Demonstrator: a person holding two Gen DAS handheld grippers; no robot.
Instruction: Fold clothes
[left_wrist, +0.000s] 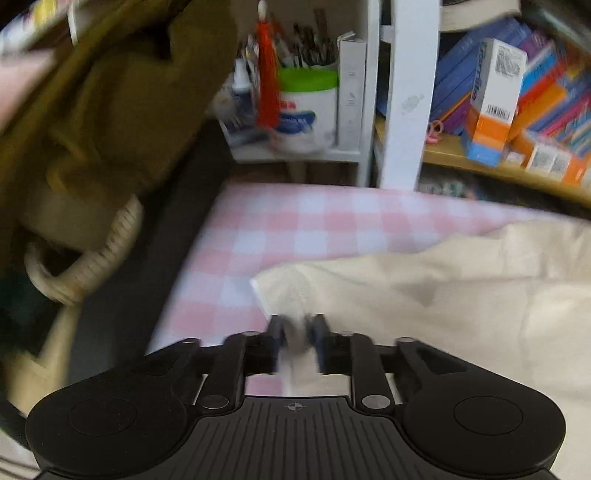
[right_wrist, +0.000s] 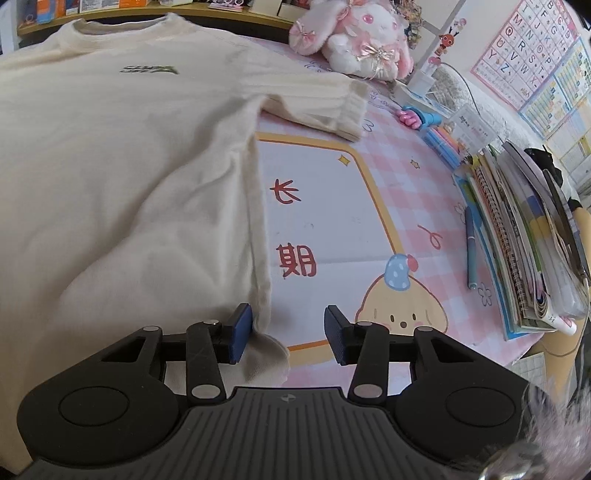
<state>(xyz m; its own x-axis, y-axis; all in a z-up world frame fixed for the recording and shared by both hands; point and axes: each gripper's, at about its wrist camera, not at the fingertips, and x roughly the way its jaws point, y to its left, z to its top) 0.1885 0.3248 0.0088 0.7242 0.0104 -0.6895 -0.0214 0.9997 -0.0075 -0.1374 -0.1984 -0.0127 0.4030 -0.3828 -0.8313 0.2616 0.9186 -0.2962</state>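
A cream short-sleeved T-shirt (right_wrist: 122, 166) lies spread flat on the pink checked table cover (right_wrist: 406, 192), collar far away, a small dark logo on its chest. My right gripper (right_wrist: 288, 332) stands open at the shirt's near right hem corner; the corner lies between its blue pads, against the left one. In the blurred left wrist view, my left gripper (left_wrist: 297, 338) is shut on a bunched corner of the same cream shirt (left_wrist: 443, 295), lifted slightly off the checked cover (left_wrist: 295, 221).
A pink plush rabbit (right_wrist: 354, 37) sits at the table's far edge. Stacked books and notebooks (right_wrist: 535, 236) and a blue pen (right_wrist: 471, 251) line the right side. A woven basket (left_wrist: 81, 258), olive cloth (left_wrist: 122, 96) and cluttered shelves (left_wrist: 498, 110) stand beyond the left edge.
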